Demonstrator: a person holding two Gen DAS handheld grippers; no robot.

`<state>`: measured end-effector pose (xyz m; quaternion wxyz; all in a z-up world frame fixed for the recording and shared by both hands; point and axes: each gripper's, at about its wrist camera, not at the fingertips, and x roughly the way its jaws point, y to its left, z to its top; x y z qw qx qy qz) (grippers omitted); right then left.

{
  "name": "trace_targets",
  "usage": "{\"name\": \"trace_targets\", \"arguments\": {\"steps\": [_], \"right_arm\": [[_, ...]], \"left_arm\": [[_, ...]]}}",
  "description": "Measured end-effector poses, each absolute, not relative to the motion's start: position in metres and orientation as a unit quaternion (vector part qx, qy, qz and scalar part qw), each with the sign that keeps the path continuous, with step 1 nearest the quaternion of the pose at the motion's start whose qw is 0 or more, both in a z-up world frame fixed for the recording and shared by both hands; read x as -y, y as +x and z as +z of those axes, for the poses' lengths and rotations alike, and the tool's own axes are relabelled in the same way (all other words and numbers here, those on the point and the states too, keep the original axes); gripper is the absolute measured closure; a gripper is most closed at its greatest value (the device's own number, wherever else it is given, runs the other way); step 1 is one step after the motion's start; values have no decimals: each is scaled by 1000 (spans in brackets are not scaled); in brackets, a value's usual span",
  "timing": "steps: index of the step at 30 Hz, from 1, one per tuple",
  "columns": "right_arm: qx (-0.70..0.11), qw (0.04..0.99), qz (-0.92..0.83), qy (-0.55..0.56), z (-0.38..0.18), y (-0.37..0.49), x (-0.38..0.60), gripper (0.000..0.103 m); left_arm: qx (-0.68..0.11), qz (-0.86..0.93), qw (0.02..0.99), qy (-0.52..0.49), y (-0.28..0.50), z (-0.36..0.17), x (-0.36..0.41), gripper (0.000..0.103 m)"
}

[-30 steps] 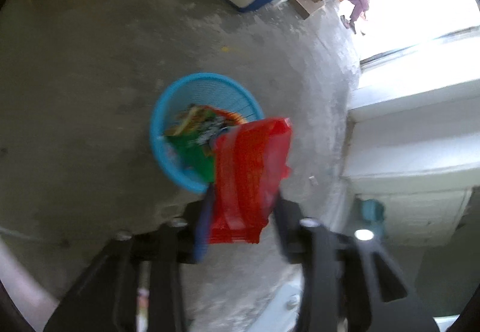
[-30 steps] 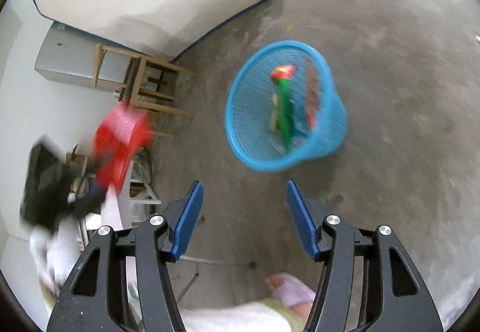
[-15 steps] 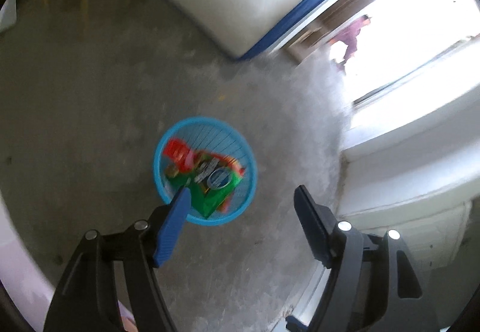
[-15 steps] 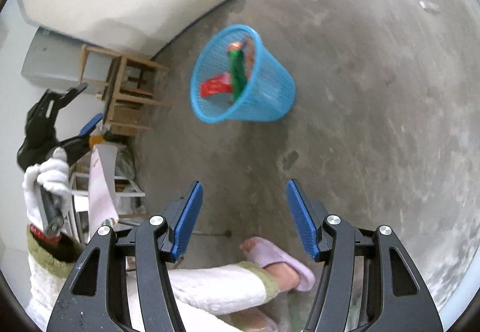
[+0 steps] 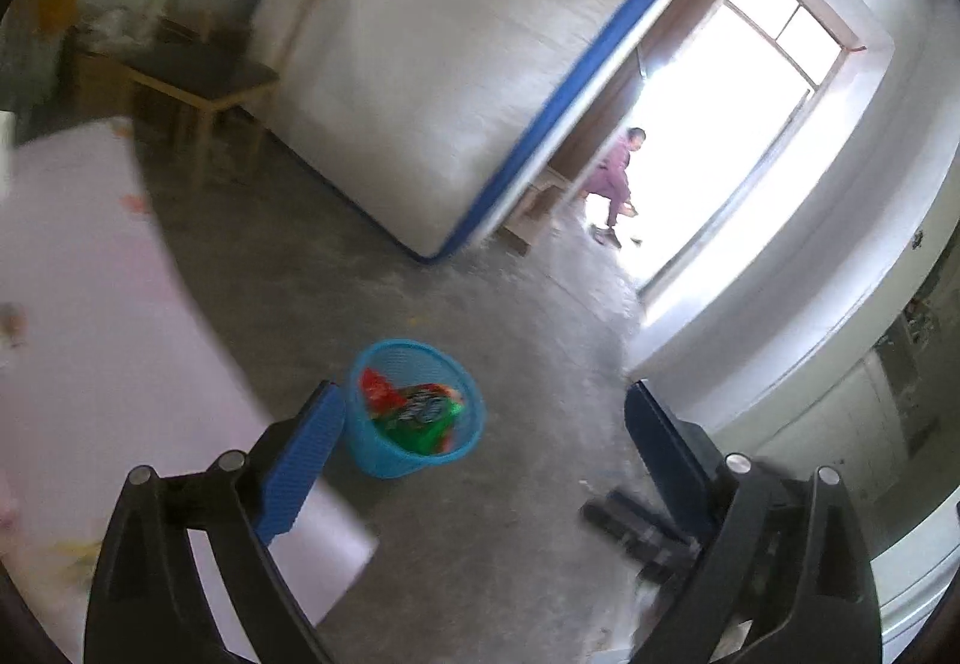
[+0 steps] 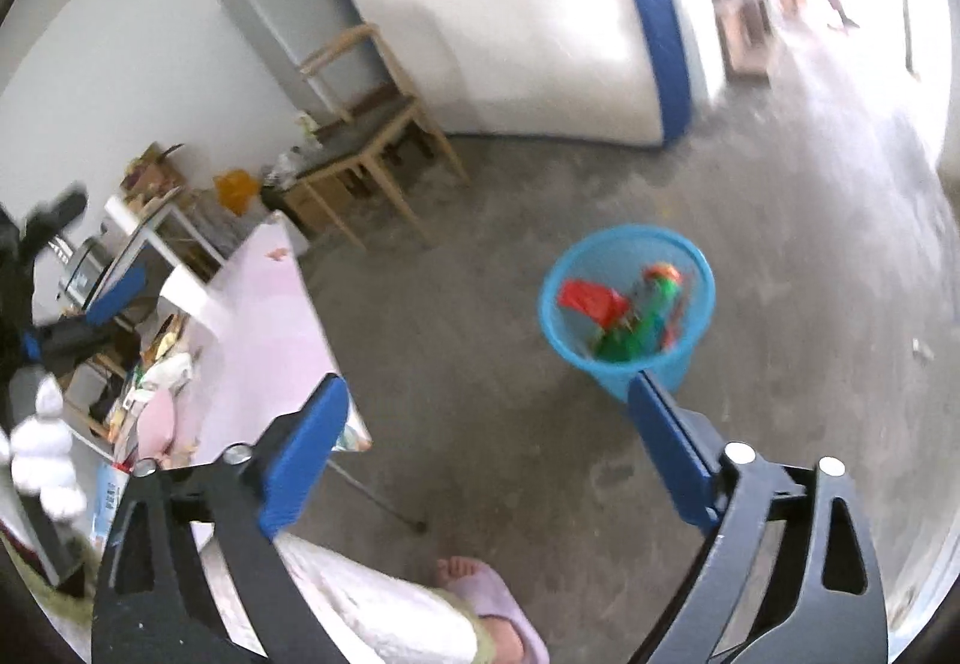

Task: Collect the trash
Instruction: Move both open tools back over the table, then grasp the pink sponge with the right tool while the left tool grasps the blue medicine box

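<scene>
Left wrist view: the left tongs (image 5: 486,436) are spread wide with nothing between the blue pads, held above the concrete floor (image 5: 510,544)
Right wrist view: the right tongs (image 6: 486,427) are likewise spread wide and hold nothing
Basket: a blue mesh basket (image 5: 375,454) stands upright on the floor, near the corner of the pink-covered bench (image 5: 90,334); in the right wrist view the basket (image 6: 561,328) sits just beyond the right pad
Trash: a red wrapper (image 5: 378,388) and a green packet (image 5: 420,424) lie inside the basket; the same red wrapper (image 6: 585,301) and green packet (image 6: 630,337) show from the other side
Bench: its pink cover (image 6: 264,322) reaches to the near edge, with blurred clutter just beyond its far side
Background: a white mattress with a blue edge (image 5: 432,64) leans upright, a wooden chair (image 6: 366,136) stands beside it, and a person in purple (image 5: 615,178) is at the bright doorway
Person holding the tongs: a slippered foot (image 6: 492,592) rests on the floor below the right tongs
</scene>
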<state>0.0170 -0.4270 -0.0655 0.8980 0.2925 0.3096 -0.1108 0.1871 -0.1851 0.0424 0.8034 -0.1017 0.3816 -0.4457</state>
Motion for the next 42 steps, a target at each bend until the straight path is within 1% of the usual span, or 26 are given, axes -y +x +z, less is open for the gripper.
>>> {"name": "trace_targets", "arguments": {"steps": [4, 11, 17, 20, 22, 27, 30, 37, 38, 41, 42], "right_arm": [[-306, 908, -66, 277, -45, 35, 400, 10], [-332, 910, 54, 242, -18, 97, 327, 10], [-389, 890, 171, 164, -4, 168, 213, 10], [-423, 872, 206, 138, -7, 199, 166, 10], [-443, 861, 221, 115, -12, 219, 134, 10], [-495, 836, 236, 14, -31, 251, 65, 10], [-504, 834, 221, -31, -40, 265, 41, 10], [-527, 822, 202, -71, -58, 286, 21, 10], [-531, 820, 202, -67, -60, 287, 24, 12], [-543, 814, 200, -44, -70, 291, 32, 27], [-545, 813, 202, -36, -71, 293, 34, 26]], "left_arm": [[-363, -391, 839, -106, 179, 54, 117, 11], [-341, -266, 892, -134, 166, 69, -10, 11], [-343, -142, 916, -150, 149, 74, -109, 11], [-340, -104, 921, -160, 140, 75, -137, 11], [-338, -90, 923, -164, 136, 72, -150, 11], [-334, -72, 924, -172, 135, 69, -172, 11], [-335, -75, 923, -173, 136, 65, -174, 11], [-356, -101, 913, -172, 137, 57, -166, 11], [-358, -104, 912, -172, 137, 56, -165, 11], [-370, -118, 906, -167, 135, 49, -158, 11], [-374, -124, 904, -164, 135, 46, -155, 11]]}}
